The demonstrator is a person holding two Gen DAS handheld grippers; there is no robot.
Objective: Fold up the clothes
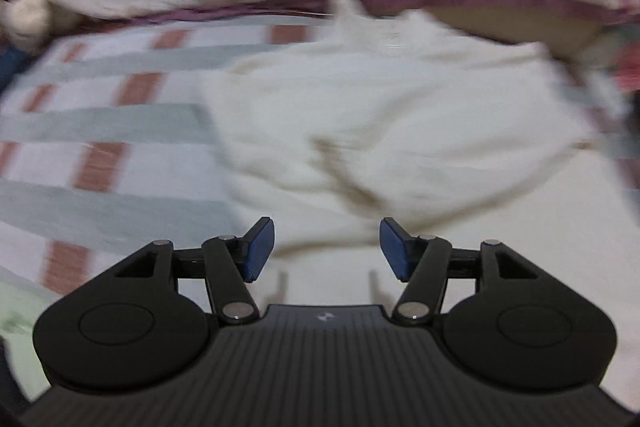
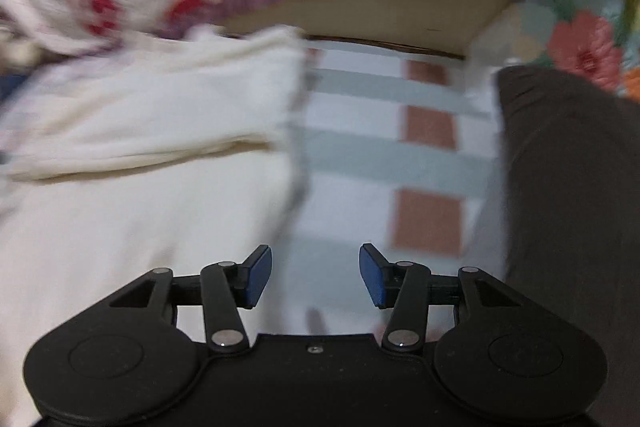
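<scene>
Just ahead of the left gripper (image 1: 327, 249) lies the cream garment (image 1: 384, 115), partly folded — both it and the right gripper (image 2: 315, 277) gape empty; next fold needs a fresh edge-grasp.

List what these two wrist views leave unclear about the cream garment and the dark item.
- Cream garment: left wrist view, motion blur hides what type it is and how its folds lie.
- Same garment, right wrist view: left edge cuts it off.
- Dark item: right wrist view, cut by the right edge; what it is cannot be told.
</scene>
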